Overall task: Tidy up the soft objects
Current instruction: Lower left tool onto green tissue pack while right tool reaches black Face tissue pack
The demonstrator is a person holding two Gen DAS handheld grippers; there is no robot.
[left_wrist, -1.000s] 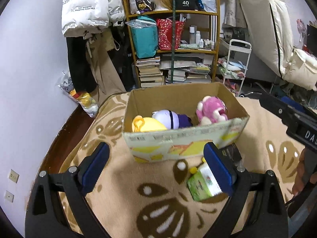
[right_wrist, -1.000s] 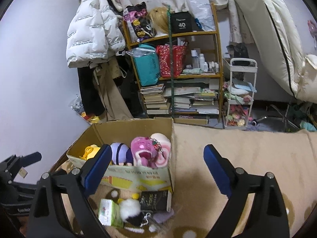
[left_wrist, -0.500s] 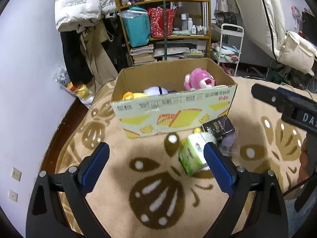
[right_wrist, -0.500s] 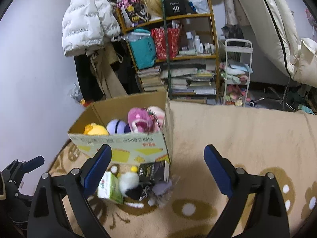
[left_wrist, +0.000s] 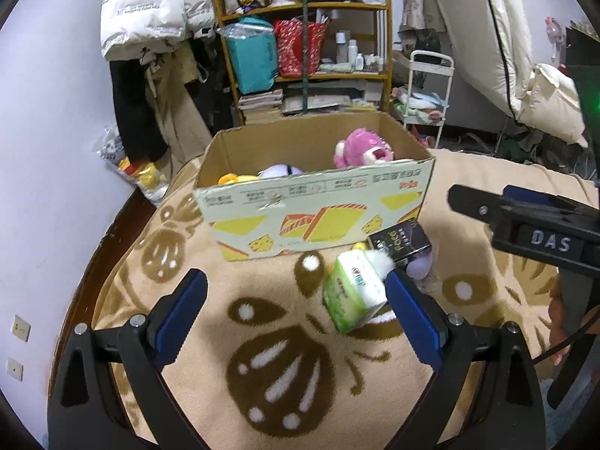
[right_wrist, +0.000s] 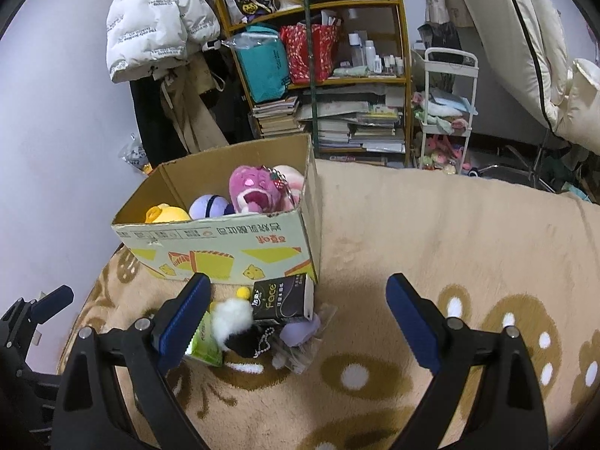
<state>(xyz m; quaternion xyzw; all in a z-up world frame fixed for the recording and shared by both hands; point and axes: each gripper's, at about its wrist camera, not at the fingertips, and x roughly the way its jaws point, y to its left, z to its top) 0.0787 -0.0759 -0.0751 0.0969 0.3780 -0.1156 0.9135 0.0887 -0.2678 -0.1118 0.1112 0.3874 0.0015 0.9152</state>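
Observation:
A cardboard box [left_wrist: 315,206] stands on the beige rug and holds a pink plush [left_wrist: 363,148], a purple plush [left_wrist: 279,170] and a yellow plush [left_wrist: 232,179]; the box also shows in the right wrist view [right_wrist: 225,240]. In front of it lie a green tissue pack [left_wrist: 354,292], a black tissue pack [left_wrist: 399,242], a white-and-black fluffy toy [right_wrist: 234,318] and a lilac soft toy [right_wrist: 300,332]. My left gripper [left_wrist: 296,311] is open and empty, just short of the green pack. My right gripper [right_wrist: 296,311] is open and empty above the pile.
A wooden shelf [left_wrist: 311,48] with books and bags stands behind the box. A white jacket [left_wrist: 146,7] hangs at the left. A white cart [right_wrist: 446,112] and bedding [right_wrist: 543,48] are at the right. The rug [right_wrist: 450,232] extends right of the box.
Both grippers have pulled back and tilted down. The box looks farther away, and the pile of small items in front of it now sits between the fingers. Both stay open.

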